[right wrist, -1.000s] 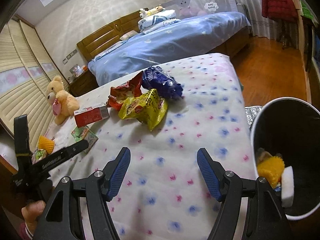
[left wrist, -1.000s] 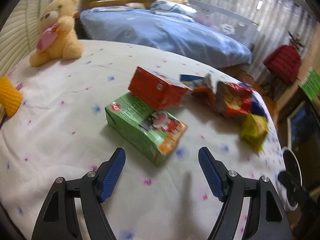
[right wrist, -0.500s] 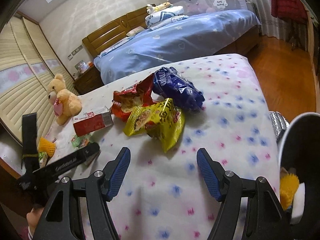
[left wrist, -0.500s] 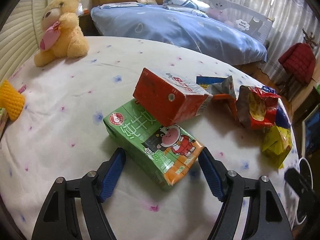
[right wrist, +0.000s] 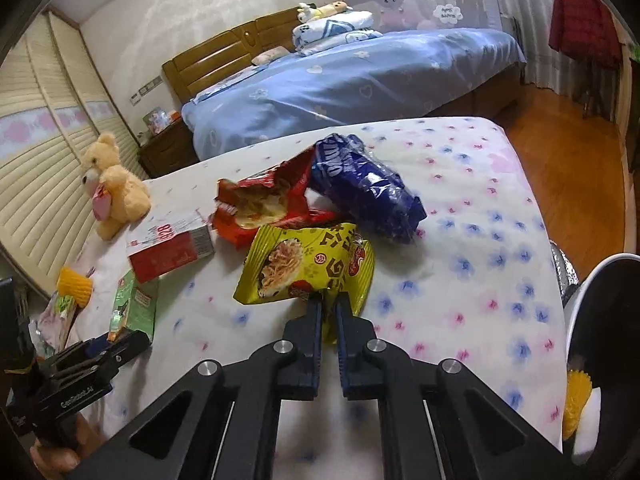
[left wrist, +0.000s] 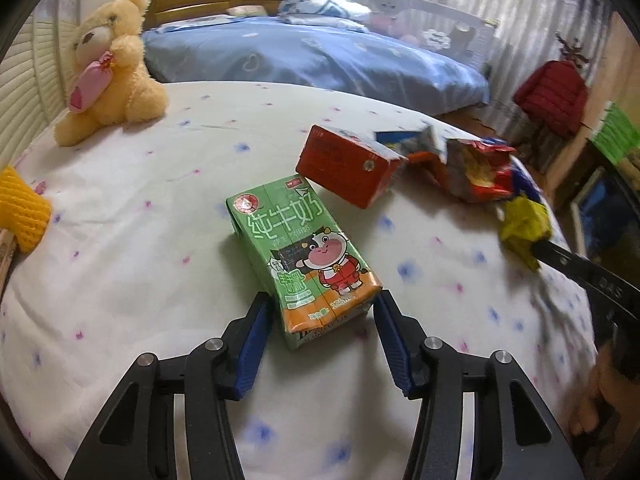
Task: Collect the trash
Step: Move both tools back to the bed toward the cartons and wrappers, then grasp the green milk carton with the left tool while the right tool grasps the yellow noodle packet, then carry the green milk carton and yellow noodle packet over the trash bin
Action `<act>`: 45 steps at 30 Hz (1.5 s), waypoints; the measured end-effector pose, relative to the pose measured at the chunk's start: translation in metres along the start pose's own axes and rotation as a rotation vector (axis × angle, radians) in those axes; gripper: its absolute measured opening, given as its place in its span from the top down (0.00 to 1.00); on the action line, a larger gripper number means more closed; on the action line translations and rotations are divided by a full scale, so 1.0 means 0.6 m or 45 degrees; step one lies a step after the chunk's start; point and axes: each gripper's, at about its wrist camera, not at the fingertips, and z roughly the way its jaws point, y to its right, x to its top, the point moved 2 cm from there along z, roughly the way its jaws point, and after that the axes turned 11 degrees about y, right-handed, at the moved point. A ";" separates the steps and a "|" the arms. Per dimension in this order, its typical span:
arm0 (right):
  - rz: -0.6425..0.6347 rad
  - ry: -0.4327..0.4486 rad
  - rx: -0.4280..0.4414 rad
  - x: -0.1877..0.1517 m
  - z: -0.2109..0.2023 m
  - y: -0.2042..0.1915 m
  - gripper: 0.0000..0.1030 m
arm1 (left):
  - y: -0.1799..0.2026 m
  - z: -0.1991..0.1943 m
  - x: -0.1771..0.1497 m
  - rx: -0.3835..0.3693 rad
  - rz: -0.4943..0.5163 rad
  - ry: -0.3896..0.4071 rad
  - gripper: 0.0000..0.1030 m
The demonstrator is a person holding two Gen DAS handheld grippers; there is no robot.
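Note:
A green milk carton (left wrist: pixel 304 256) lies on the flowered white sheet (left wrist: pixel 140 280). Its near end sits between the fingers of my left gripper (left wrist: pixel 322 300), whose jaws are closing, with the blue pads (left wrist: pixel 256 332) right at the carton's sides. My right gripper (right wrist: pixel 328 300) is shut on the near edge of a yellow snack bag (right wrist: pixel 304 268). The left wrist view has that bag (left wrist: pixel 524 224) at the far right. A red carton (left wrist: pixel 348 164), an open red snack bag (right wrist: pixel 264 204) and a dark blue bag (right wrist: pixel 364 188) lie behind.
A white-rimmed black bin (right wrist: pixel 580 308) stands off the right edge, with a yellow and a white thing inside. A teddy bear (left wrist: pixel 108 68) and a yellow knitted piece (left wrist: pixel 20 208) sit at the left. Behind is a blue bed (right wrist: pixel 352 80) and to the right a wooden floor (right wrist: pixel 560 140).
My left gripper came forward over the green carton and its jaws narrowed around it. My right gripper moved up to the yellow bag and shut on its edge.

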 end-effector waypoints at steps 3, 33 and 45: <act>-0.025 -0.002 0.011 -0.013 -0.019 -0.011 0.94 | -0.011 -0.020 -0.010 -0.030 0.019 0.014 0.50; 0.045 0.039 -0.011 -0.069 -0.127 0.004 0.94 | 0.055 -0.081 -0.046 -0.068 0.106 0.099 0.51; 0.111 0.082 -0.088 -0.079 -0.180 0.065 0.94 | 0.142 -0.105 -0.054 -0.250 0.226 0.118 0.51</act>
